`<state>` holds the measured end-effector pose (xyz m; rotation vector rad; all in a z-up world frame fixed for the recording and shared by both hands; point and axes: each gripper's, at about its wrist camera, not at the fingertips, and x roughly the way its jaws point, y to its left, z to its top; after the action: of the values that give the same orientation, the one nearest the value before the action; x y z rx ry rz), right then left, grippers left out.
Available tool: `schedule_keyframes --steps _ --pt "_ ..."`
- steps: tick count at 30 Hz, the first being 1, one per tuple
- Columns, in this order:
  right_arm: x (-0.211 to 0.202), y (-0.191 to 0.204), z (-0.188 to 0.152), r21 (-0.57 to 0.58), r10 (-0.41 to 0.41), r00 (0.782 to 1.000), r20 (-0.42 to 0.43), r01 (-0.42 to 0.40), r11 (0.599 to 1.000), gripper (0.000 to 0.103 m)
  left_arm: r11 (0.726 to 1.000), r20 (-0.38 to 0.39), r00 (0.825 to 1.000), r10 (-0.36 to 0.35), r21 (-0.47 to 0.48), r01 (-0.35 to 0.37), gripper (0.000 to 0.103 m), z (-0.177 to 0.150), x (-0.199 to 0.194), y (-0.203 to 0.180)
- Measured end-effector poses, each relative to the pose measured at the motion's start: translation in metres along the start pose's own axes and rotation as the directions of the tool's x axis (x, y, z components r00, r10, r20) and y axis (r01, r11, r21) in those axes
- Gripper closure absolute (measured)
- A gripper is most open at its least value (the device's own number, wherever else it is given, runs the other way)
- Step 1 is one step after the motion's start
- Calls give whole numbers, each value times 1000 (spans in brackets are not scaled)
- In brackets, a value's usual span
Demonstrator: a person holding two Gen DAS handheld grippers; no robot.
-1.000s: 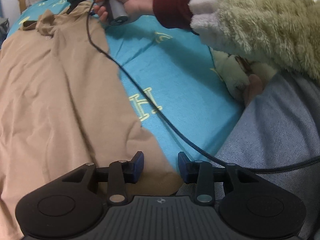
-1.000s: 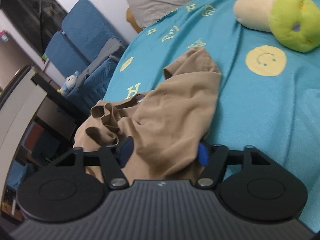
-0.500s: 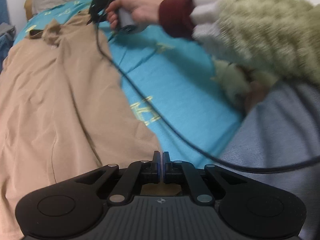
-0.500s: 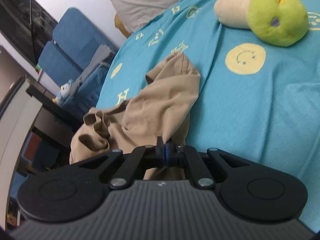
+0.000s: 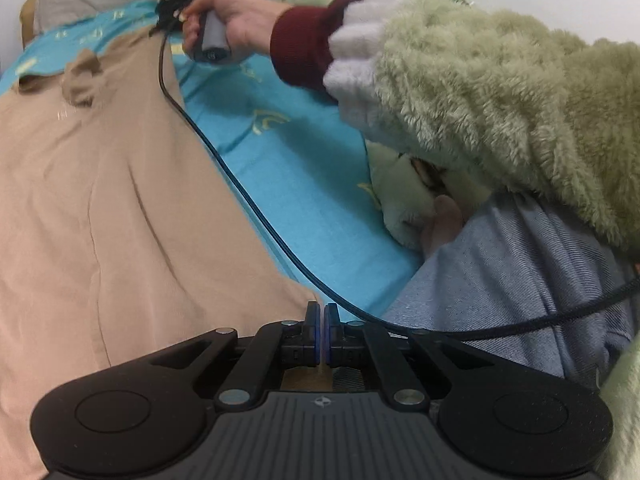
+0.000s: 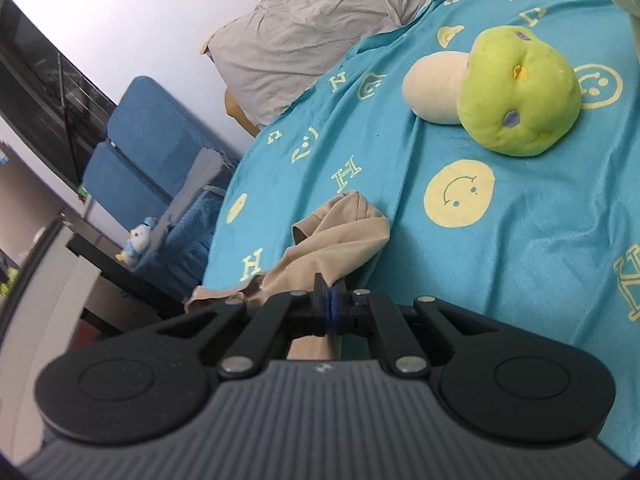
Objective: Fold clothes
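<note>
A tan shirt (image 5: 100, 208) lies spread on the blue bedsheet (image 5: 288, 160). My left gripper (image 5: 321, 320) is shut on the tan shirt's near corner at the bed's front edge. My right gripper (image 6: 329, 300) is shut on the shirt's shoulder, and the sleeve (image 6: 340, 232) hangs lifted beyond the fingers. In the left wrist view the right gripper (image 5: 192, 0) shows at the far top, held in a hand, pulling the far edge of the shirt up.
A green and cream plush toy (image 6: 504, 88) lies on the bedsheet (image 6: 500, 264). A grey pillow (image 6: 320, 36) sits at the headboard. A black cable (image 5: 248, 200) crosses the bed. A fuzzy green sleeve (image 5: 500, 92) and grey trousers (image 5: 520, 280) fill the right. A blue chair (image 6: 148, 152) stands beside the bed.
Both grippers went from open to shut on the shirt. The right gripper has since lifted its part of the shirt off the bed; the left rose slightly with its corner.
</note>
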<state>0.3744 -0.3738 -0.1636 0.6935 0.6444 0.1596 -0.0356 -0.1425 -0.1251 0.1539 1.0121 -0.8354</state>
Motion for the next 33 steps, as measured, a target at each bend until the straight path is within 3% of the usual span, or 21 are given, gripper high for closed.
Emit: schedule_keyframes --steps 8,10,12,17,20,27,33 --pt "9 8 -9 -82 -109 994 -13 107 991 97 999 -4 999 51 4 -51 99 -6 13 2" --pt "3 25 -9 -127 -131 991 14 132 983 96 998 24 998 59 -4 -59 88 -3 4 3" --pt "-3 40 -10 -178 -159 987 37 163 970 96 997 60 995 79 -16 -78 66 0 -7 4" --pt "-34 68 -18 -238 -194 979 62 204 950 96 991 152 980 131 -32 -128 42 5 -37 5" --pt "-75 85 -28 -286 -181 980 85 198 937 96 981 254 948 191 -32 -190 26 5 -61 9" --pt "-191 121 -80 -320 -117 985 123 151 935 96 932 387 848 362 -142 -333 21 0 -101 38" --pt "-253 153 -157 -424 -121 981 149 174 889 96 890 449 769 456 -197 -412 16 -12 -130 66"
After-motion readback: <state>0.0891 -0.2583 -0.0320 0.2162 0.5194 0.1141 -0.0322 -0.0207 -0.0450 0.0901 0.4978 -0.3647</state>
